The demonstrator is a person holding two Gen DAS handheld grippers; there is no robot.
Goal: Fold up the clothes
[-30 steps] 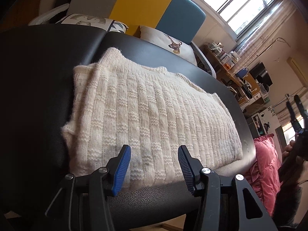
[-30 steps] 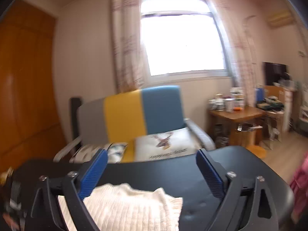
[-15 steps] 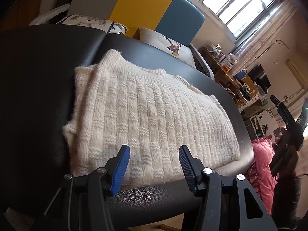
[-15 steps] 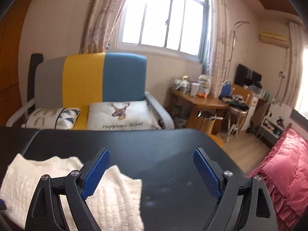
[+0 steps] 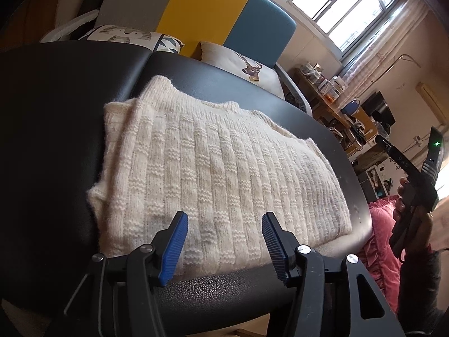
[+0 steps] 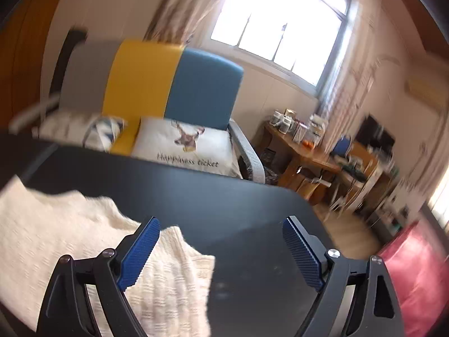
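Our left claw (image 5: 221, 241) hovers half open and empty, its jaws just widened, over the folded sweater (image 5: 213, 168) on the black tabletop (image 5: 42, 112). Our right claw (image 6: 221, 255), gaping and empty after narrowing slightly, has swung down toward the sweater's right edge, likely for the next fold.

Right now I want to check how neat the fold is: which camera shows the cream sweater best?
The left wrist view: the whole folded cream sweater lies sharp on the black table, every edge visible. The right wrist view is blurred and catches only one end of it, partly behind a tool finger.
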